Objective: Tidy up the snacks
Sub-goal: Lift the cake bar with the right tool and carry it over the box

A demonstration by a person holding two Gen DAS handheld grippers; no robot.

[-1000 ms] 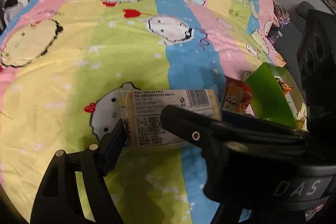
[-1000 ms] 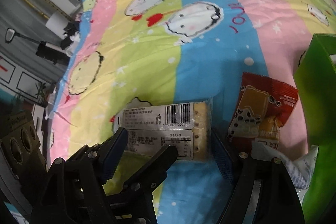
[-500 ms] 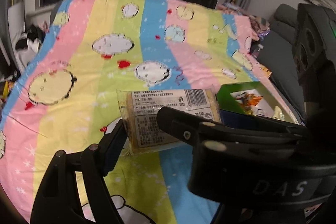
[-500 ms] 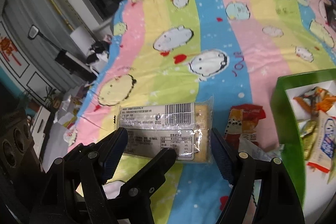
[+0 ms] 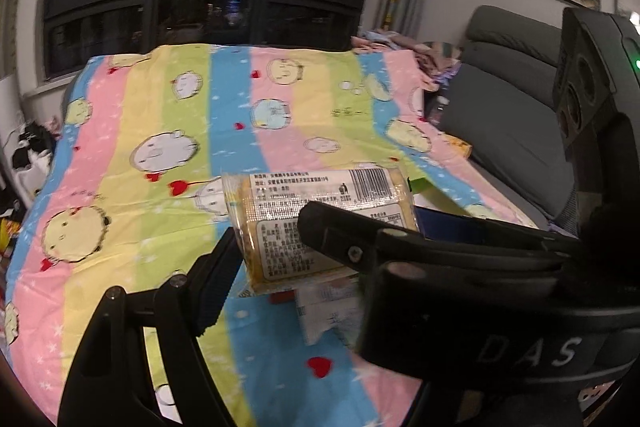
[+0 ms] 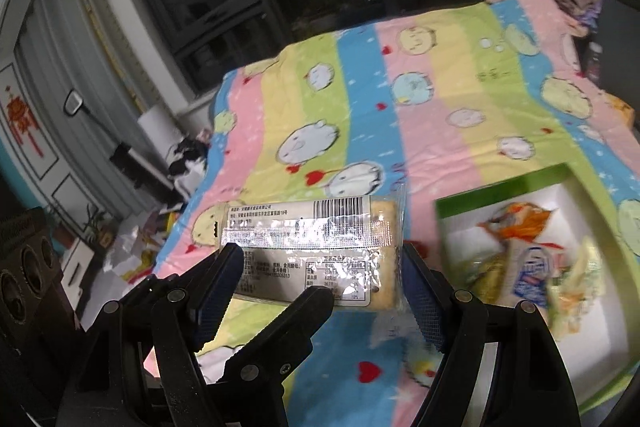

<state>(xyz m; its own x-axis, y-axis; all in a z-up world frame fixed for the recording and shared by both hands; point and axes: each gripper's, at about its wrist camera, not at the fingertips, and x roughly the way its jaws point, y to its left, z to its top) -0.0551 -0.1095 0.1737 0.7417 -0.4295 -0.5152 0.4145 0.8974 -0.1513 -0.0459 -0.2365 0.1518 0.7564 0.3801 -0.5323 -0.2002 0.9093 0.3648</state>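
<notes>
A clear-wrapped cracker packet with a white label and barcode hangs above the striped cartoon bedsheet. My left gripper is shut on its ends. My right gripper grips the same packet, blue pads against both short ends. In the left wrist view the right gripper's black body crosses the front and hides the left gripper's right finger. One finger of the left gripper crosses below the packet in the right wrist view. A green box with a white inside holds several snacks at the right.
A white snack wrapper lies on the sheet under the held packet. A grey sofa stands right of the bed and dark windows behind it. Clutter covers the floor to the bed's left.
Both grippers have risen with the cracker packet, lifting it off the sheet. The views tipped up, so the windows and sofa now show. The green box has come into fuller view.
</notes>
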